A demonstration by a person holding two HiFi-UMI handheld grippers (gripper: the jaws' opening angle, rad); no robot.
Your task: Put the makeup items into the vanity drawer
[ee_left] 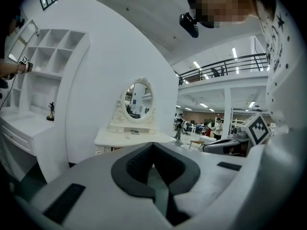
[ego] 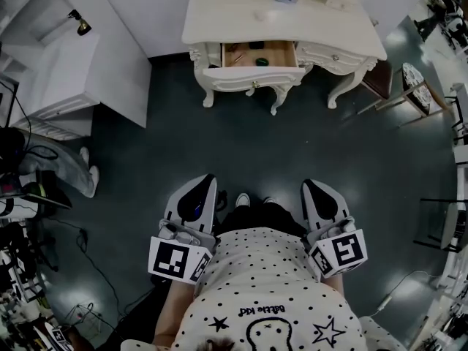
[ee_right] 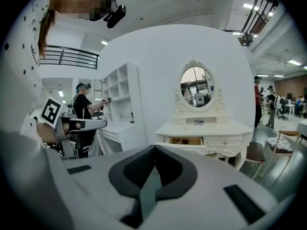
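Jaws closed, nothing held: left hand-held gripper (ego: pixel 207 180), right hand-held gripper (ego: pixel 310 186), both well apart from vanity (ego: pixel 219 19). Its drawer (ego: pixel 248 74) open, small items (ego: pixel 261 61) inside.

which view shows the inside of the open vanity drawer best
The head view: it looks down into the open drawer, showing its wooden bottom and a few small items. The right gripper view shows it front-on, only a sliver of the inside. In the left gripper view it is almost entirely hidden.
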